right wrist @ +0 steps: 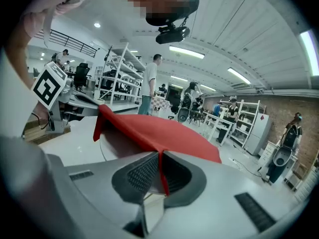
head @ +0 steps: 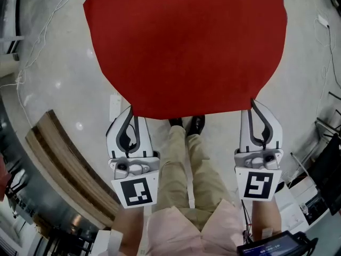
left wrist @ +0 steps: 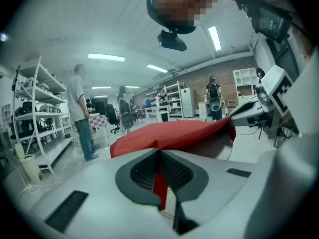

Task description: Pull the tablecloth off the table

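Note:
A red tablecloth (head: 186,47) covers a round table and fills the upper half of the head view. My left gripper (head: 131,110) is shut on the cloth's near edge at its left corner, and my right gripper (head: 251,102) is shut on the near edge at its right corner. In the left gripper view a strip of red cloth (left wrist: 160,185) is pinched between the dark pads, and the cloth (left wrist: 174,133) rises away toward the other gripper. In the right gripper view the cloth (right wrist: 154,131) runs into the closed jaws, lifted off the white table edge (right wrist: 107,151).
The person's legs and dark shoes (head: 187,126) stand between the grippers. A wooden bench (head: 64,164) lies at the left, cables (head: 32,52) run on the floor, and equipment (head: 325,169) sits at the right. Shelving (left wrist: 35,118) and several people stand beyond the table.

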{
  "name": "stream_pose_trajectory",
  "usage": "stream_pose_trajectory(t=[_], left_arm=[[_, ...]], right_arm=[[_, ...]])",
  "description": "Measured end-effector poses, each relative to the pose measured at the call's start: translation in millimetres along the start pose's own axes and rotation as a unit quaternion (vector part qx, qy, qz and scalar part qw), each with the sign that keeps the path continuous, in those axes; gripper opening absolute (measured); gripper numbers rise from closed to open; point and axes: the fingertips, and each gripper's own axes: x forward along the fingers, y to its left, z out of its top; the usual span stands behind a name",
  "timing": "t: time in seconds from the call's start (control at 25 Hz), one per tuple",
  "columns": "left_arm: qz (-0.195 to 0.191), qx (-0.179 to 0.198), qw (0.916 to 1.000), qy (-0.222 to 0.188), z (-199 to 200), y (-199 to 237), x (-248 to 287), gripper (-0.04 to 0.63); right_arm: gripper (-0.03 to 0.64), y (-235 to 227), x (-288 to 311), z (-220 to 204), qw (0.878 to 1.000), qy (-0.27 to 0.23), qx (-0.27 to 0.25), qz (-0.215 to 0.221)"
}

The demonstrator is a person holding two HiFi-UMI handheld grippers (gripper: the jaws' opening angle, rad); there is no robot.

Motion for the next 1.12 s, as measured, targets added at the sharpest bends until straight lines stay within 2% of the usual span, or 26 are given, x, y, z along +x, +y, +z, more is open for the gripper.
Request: stream_pose_trajectory(t=[0.6, 1.12], left_arm=[[0.026, -0.009, 0.9994, -0.02, 83.0, 18.6, 4.5, 0.031], [0.022, -0.021, 0.9983, -0.05, 151.3, 20.4, 6.4, 0.031]], right_arm=[[0.026, -40.2, -2.5, 83.1, 0.997, -0.053, 0.057, -0.025], [0.025, -75.5, -13.2, 132.9, 0.995, -0.072, 0.065, -0.031]])
